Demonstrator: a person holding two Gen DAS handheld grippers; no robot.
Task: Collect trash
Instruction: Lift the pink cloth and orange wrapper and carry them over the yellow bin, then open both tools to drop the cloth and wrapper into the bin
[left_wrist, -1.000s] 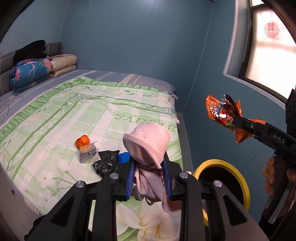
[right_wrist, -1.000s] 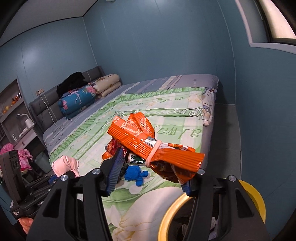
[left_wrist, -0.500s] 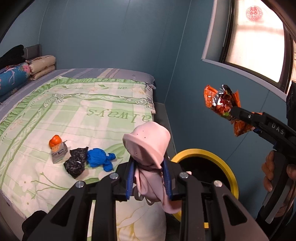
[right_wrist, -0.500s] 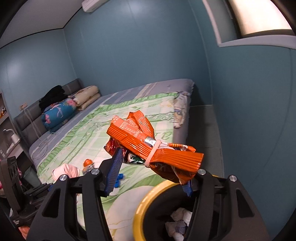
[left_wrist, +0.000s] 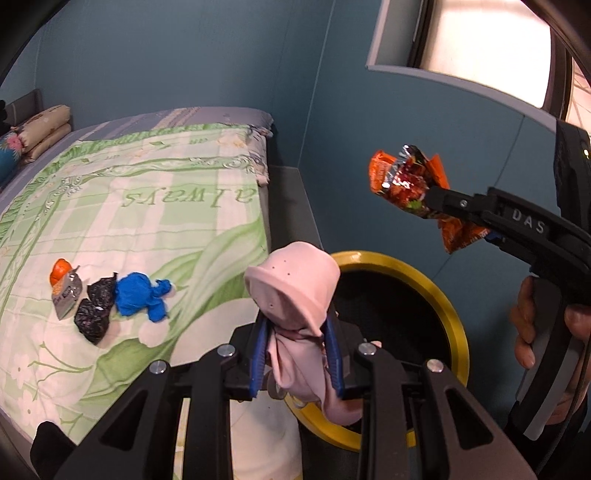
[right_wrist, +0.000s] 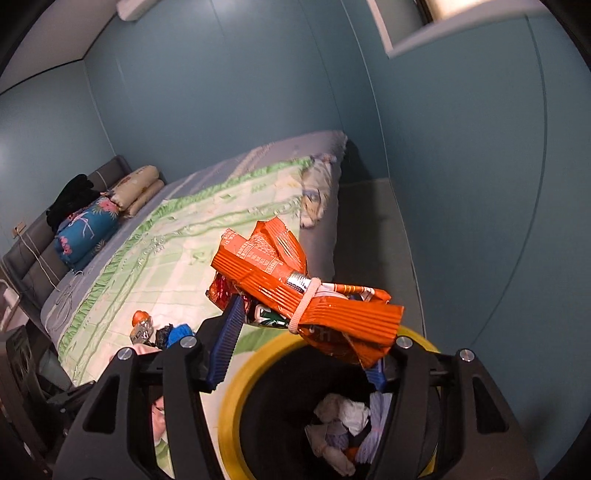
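My left gripper (left_wrist: 295, 332) is shut on a pink cloth (left_wrist: 295, 288) that stands up between its blue pads and hangs below them, at the near left rim of a black bin with a yellow rim (left_wrist: 436, 291). My right gripper (right_wrist: 303, 343), also seen in the left wrist view (left_wrist: 428, 195), is shut on a crumpled bundle of orange snack wrappers (right_wrist: 295, 284) tied with a white band. It hovers above the bin's yellow rim (right_wrist: 236, 387). Inside the bin lie white and pale crumpled papers (right_wrist: 343, 410).
On the green patterned bedspread (left_wrist: 147, 206) lie a blue bag (left_wrist: 140, 295), a black bag (left_wrist: 96, 310), a grey packet (left_wrist: 66, 295) and an orange item (left_wrist: 61, 269). Pillows and folded bedding (right_wrist: 92, 225) sit at the headboard. A hand (left_wrist: 528, 328) holds the right gripper's handle near the blue wall.
Both grippers have swung right and down from over the bed toward the bin. The bin's opening now fills the lower right wrist view, under the orange wrappers. Both grips look unchanged.
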